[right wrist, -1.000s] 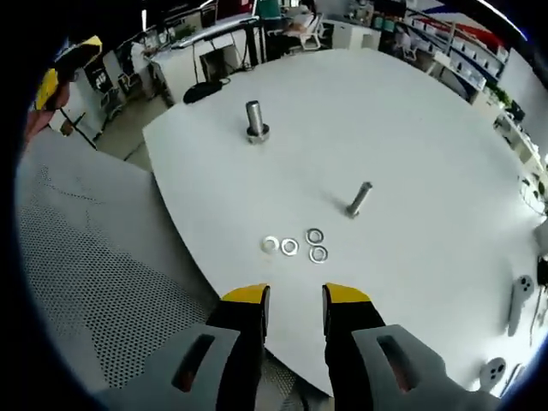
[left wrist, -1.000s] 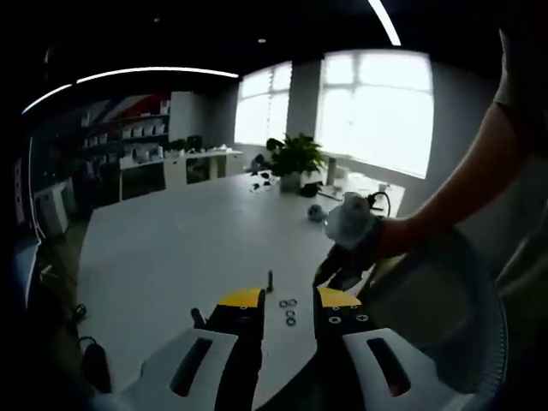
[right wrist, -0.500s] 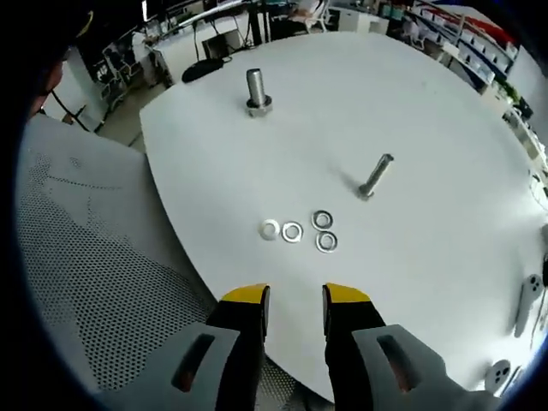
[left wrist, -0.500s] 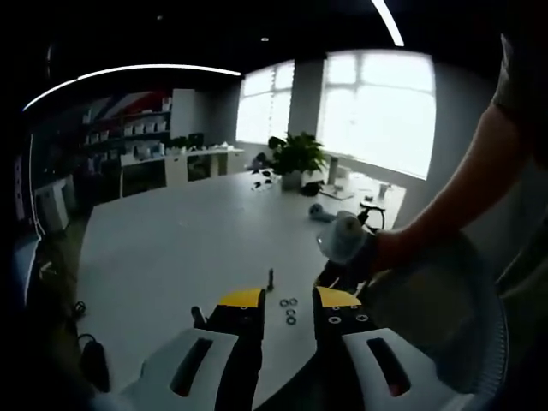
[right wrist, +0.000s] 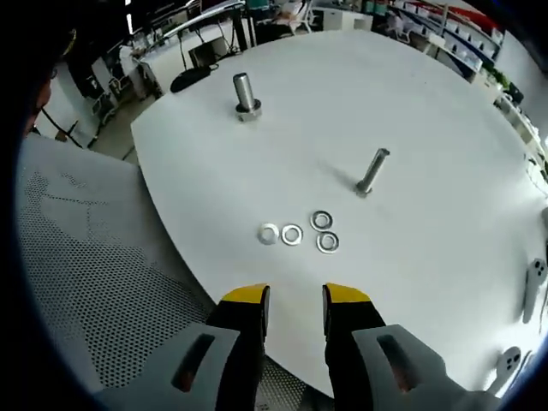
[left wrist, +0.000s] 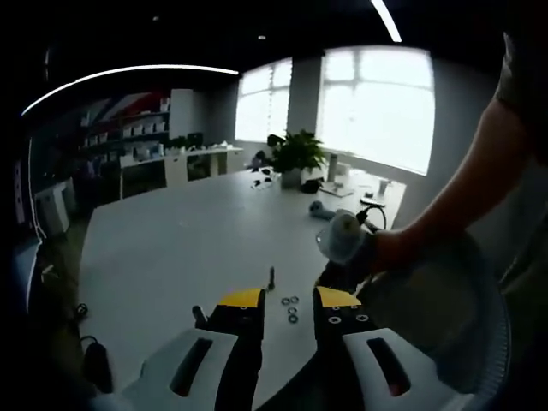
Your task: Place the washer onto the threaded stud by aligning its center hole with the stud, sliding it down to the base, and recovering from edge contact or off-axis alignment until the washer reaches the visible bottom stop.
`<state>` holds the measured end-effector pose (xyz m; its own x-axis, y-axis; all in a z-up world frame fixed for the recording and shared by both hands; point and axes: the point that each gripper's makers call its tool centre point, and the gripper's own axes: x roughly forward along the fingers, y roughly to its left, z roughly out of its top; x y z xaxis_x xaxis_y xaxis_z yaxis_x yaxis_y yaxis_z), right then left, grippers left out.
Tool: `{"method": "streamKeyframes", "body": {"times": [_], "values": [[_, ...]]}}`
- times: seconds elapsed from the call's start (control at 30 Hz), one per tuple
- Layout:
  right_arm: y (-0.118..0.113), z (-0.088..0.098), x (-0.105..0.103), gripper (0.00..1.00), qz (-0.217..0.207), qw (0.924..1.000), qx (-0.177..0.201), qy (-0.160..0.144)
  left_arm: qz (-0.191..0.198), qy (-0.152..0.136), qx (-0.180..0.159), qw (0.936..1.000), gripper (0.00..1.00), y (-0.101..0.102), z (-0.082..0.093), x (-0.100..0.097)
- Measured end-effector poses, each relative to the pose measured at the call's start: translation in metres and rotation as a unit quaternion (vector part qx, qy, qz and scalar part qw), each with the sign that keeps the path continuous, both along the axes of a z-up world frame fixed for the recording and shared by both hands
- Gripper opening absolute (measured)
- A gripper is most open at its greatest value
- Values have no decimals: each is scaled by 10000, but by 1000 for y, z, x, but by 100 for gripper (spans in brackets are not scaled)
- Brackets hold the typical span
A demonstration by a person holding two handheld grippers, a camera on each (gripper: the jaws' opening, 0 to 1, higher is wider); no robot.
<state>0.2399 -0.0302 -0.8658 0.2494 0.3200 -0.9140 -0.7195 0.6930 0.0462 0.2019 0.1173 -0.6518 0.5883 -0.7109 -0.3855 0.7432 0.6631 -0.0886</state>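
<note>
Right claw (right wrist: 294,295): jaws parted, nothing between them, held above the near edge of the white tabletop (right wrist: 445,128). Four washers (right wrist: 300,234) lie flat in a loose cluster just ahead of the jaws. The threaded stud (right wrist: 372,171) stands beyond them; a thicker bolt (right wrist: 245,94) stands farther off. Left claw (left wrist: 288,300): jaws parted, empty, facing the washers (left wrist: 290,307) and stud (left wrist: 271,278)

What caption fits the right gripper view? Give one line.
Open hand-held gripper above four washers near a standing stud on a white table.
</note>
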Motion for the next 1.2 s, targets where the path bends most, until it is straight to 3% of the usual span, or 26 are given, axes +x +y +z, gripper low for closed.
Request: {"method": "streamKeyframes", "body": {"times": [0.23,0.47,0.67,0.77,0.9,1.2], "values": [[11,-1,11,27,359,9992,-150,-105,36,29,-9,10000,20,1,-1,1],[-1,-3,33,26,30,9996,-234,-125,68,35,26,10000,20,3,-2,1],[-2,-2,40,24,271,9987,-391,-160,-13,82,56,9999,20,1,-5,0],[-1,-7,43,24,307,9986,-414,-111,-54,86,118,9999,20,0,-7,-2],[2,-11,41,22,735,9952,-645,-97,3,90,131,9999,20,1,-7,-1],[6,-13,48,18,568,9970,-512,143,-8,94,252,9996,20,1,-11,-2]]}}
